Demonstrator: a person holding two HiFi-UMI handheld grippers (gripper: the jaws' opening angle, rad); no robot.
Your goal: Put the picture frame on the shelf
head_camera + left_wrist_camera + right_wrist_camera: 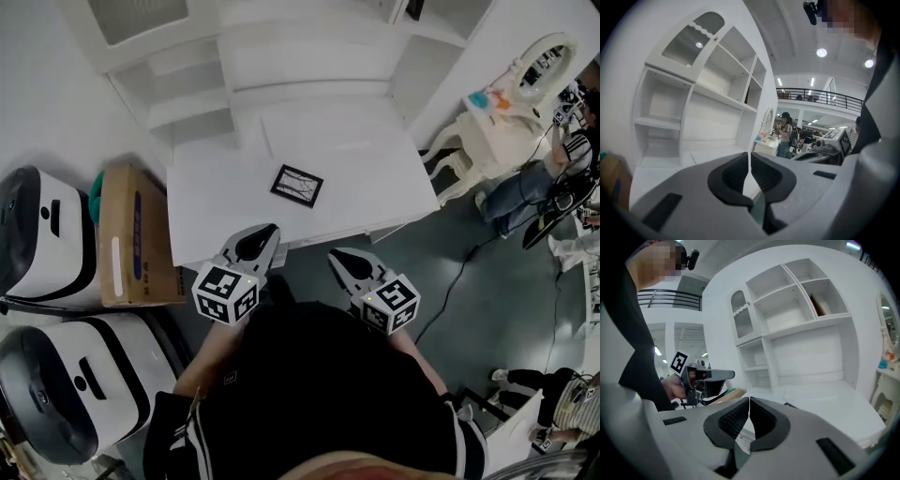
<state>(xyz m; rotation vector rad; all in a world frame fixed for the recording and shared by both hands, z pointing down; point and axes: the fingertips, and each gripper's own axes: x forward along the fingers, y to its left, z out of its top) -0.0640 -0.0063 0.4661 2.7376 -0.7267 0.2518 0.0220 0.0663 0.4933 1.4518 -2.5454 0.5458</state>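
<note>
My left gripper (266, 234), grey with black ribbed pads, is clenched tip to tip with nothing in it. My right gripper (341, 259) is pressed shut the same way and is also empty. I hold the two side by side in front of my body, just short of the near edge of the plain white table (216, 206), both pointing towards it.

The small rectangular black-rimmed picture frame (297, 185) lies flat on that tabletop, beyond both grippers and apart from them. The tall white shelf unit with open compartments (717, 93) stands at the table's far side. A brown cardboard box (131, 234) sits on the floor against the table's left side. A white dressing table with an oval mirror (525, 84) stands off to the right.
</note>
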